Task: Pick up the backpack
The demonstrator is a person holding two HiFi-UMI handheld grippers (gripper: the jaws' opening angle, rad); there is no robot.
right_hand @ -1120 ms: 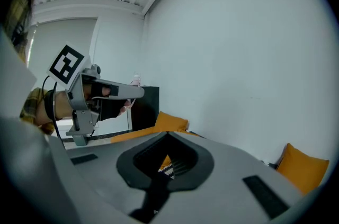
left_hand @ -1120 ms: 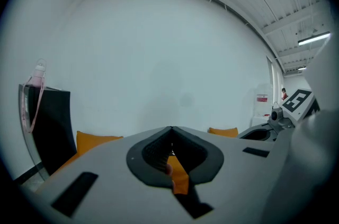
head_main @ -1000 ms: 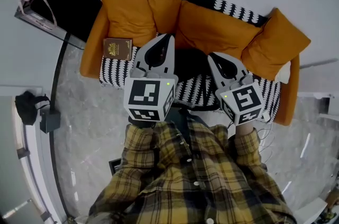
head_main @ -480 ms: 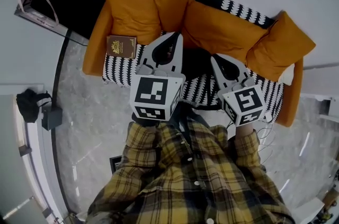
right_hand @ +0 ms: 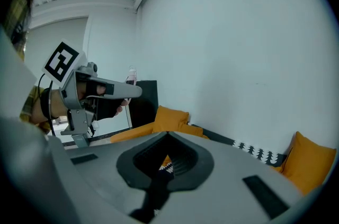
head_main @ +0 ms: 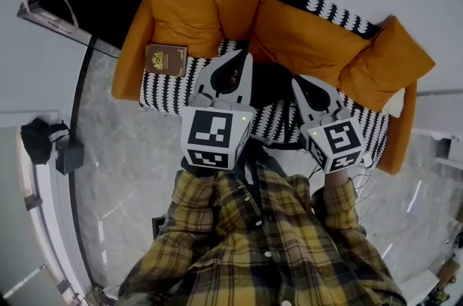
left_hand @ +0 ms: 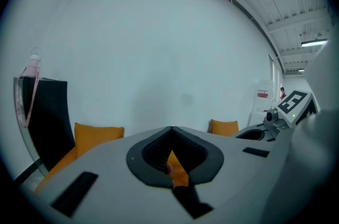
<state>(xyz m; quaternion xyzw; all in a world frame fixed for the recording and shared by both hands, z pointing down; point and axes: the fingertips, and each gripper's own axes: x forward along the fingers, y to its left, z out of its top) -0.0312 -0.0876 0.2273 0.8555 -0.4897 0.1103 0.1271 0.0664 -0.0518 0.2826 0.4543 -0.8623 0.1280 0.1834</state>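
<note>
Step in hand: the approach, as I judge it. Both claws are held out over the sofa and neither has hold of anything, so the pick-up is not yet begun.
Sofa: an orange upholstered sofa with a black-and-white patterned seat cover [head_main: 165, 93] and loose orange cushions [head_main: 181, 1] along its back.
Task's thing: the black soft fabric backpack [head_main: 269, 84] lies on the middle of the sofa seat, against the back cushions. In the head view it shows as a dark mass between the two claws, and both partly cover it. Its handle and straps cannot be made out.
Left claw [head_main: 244, 58]: fully closed, its jaws meeting at the tip and holding nothing. It hangs over the sofa seat just to the left of the backpack. Its own view looks past the tip at the pale wall above the sofa, so it is aimed above the bag.
Right claw [head_main: 296, 82]: also closed tight and empty. It hangs over the sofa's front edge, just to the right of the backpack. Whether it touches the fabric cannot be told.
Next move: probably to open one claw wide, tip it down towards the sofa seat, and find a handle or a fold of fabric to close on before lifting.
Also on the sofa: a flat brown book with a gold emblem [head_main: 166, 59] lies at the left end of the seat, well apart from the backpack.
</note>
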